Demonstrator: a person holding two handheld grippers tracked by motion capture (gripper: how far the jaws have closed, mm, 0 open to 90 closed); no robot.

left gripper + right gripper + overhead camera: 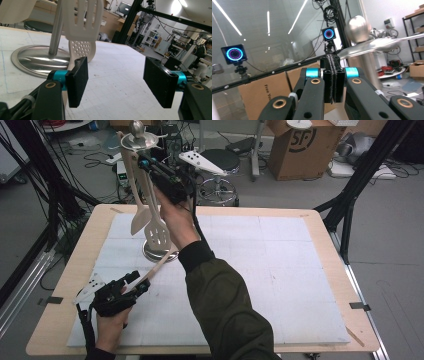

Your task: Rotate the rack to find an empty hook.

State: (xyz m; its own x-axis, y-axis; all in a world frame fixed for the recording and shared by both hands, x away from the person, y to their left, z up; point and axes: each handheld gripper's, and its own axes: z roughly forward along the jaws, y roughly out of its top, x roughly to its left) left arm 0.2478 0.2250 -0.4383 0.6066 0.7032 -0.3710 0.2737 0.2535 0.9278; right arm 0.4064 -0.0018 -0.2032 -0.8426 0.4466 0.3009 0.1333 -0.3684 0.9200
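Note:
A steel utensil stand [136, 140] rises from a round base [150, 254] at the mat's back left. From its top hang a cream slotted turner [158, 233] and a cream spatula [138, 222]. A perforated cream spoon [161, 264] lies slanted on the mat, its head by the base. My left gripper [139, 283] rests low at the spoon's handle end. Its jaws stand open, with nothing between them in the left gripper view [118, 80]; the spoon head [82, 50] shows beyond the left jaw. My right gripper [144, 163] is raised at the stand's top, shut [332, 60], with the stand's knob [358, 25] just behind it.
A white gridded mat [280, 270] covers the wooden table [325, 227]. Beyond the far edge stand a stool [218, 190], a cardboard box [305, 145] and black frame legs [360, 175]. My right forearm in a dark green sleeve [225, 305] crosses the mat's middle.

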